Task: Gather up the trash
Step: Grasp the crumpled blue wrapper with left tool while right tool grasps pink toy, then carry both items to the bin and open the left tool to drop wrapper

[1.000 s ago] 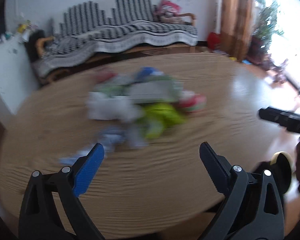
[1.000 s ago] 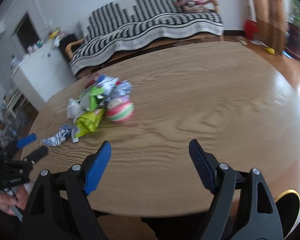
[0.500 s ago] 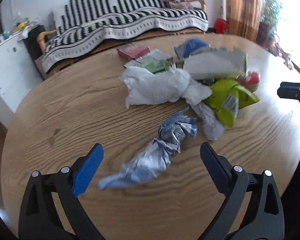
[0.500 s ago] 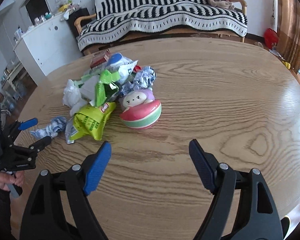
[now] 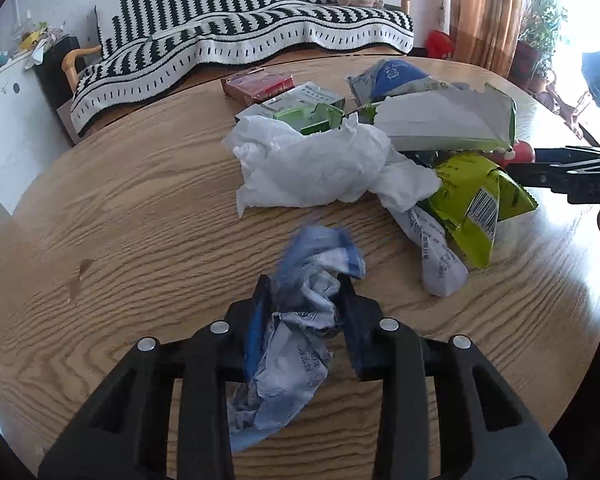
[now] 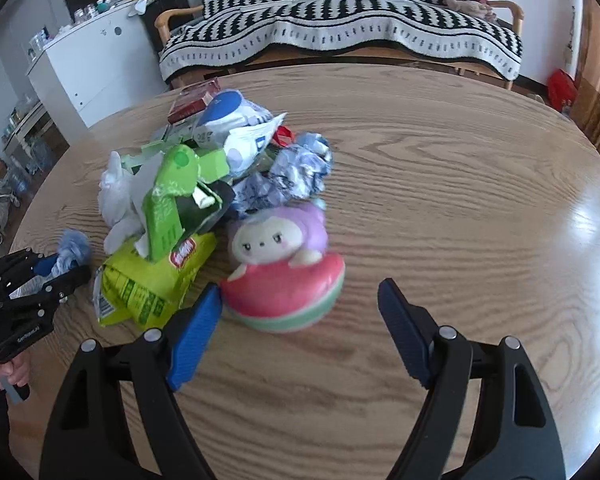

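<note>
1. Left gripper [image 5: 304,312]: closed just now onto the crumpled blue-and-white wrapper [image 5: 300,320], pads pressing its middle, one tail hanging below the jaws and the other puffing out above. Wrapper sits near the table's [image 5: 140,208] near edge, left of the trash pile. Keep the squeeze firm; crumpled film compresses and may slip if eased.
2. Lift straight up before carrying sideways, so the dangling tail does not drag across the wood or catch the white tissue [image 5: 320,168] just beyond.
3. Mind the printed grey wrapper [image 5: 436,260] lying near to the right; apart from the held piece, so likely no snag, but worth a clean vertical pull.
4. Centre of the table: pile of the green snack bag [image 6: 148,280], the green-and-white carton [image 6: 172,196], the crumpled foil [image 6: 300,168] and the red box [image 6: 194,100] toward the far edge. Left for later picks.
5. Right gripper [image 6: 300,328]: jaws wide, nothing between the pads, poised at the near side of the pink-and-purple toy [image 6: 280,268], the blue left pad just beside its base.
6. Judge whether the toy counts as trash before closing; round and smooth, likely to squirt out unless gripped across its widest part.
</note>
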Tool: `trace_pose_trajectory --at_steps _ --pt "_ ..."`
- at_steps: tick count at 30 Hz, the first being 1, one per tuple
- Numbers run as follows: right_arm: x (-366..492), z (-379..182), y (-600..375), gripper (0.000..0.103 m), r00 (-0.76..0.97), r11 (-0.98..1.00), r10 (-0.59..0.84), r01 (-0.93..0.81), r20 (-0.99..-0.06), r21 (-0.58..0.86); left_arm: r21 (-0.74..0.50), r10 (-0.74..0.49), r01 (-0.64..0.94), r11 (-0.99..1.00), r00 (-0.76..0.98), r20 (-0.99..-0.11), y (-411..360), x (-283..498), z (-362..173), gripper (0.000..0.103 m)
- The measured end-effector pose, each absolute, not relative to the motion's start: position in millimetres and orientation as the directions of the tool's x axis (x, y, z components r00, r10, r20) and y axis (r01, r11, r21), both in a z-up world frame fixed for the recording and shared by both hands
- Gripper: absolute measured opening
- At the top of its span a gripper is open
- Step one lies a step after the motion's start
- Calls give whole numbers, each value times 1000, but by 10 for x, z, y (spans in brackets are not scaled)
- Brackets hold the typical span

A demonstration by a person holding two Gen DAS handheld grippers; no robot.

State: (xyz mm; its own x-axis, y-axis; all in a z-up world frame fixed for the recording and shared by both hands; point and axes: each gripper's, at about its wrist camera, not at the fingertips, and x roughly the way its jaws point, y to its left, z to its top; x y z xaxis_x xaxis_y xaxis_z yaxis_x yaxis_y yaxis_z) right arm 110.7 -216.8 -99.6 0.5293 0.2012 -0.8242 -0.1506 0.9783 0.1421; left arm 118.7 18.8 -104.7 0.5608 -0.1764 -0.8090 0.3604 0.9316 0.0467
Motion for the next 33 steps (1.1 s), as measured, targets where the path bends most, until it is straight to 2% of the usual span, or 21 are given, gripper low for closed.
trace_pose_trajectory --at_steps 5,7,10,16,22,27,33 --pt "1173 -1017 -2100 75 524 972 223 -178 -822 151 63 -147 332 941 568 -810 182 1107 -1029 32" --pt "1177 -1014 -2078 53 511 964 255 -203 -821 174 57 -144 318 946 572 -807 193 1083 -995 32" --pt "1133 -963 -2064 48 525 969 232 -199 -819 148 63 -136 306 950 586 -799 188 1036 -916 32" --pt "869 -723 -2297 46 565 971 238 -167 -790 173 55 -147 303 951 604 -783 112 899 -670 31" --pt "359 -368 -2789 46 627 979 201 -97 -753 181 19 -209 352 936 597 -775 -286 754 -459 31" --pt "-292 -181 -3430 47 674 982 117 31 -729 187 -31 -331 474 880 565 -756 -1049 541 -303 31" --pt "-1302 -91 -4459 47 691 951 -45 251 -721 181 -107 -512 664 740 452 -731 -2362 107 -190 31"
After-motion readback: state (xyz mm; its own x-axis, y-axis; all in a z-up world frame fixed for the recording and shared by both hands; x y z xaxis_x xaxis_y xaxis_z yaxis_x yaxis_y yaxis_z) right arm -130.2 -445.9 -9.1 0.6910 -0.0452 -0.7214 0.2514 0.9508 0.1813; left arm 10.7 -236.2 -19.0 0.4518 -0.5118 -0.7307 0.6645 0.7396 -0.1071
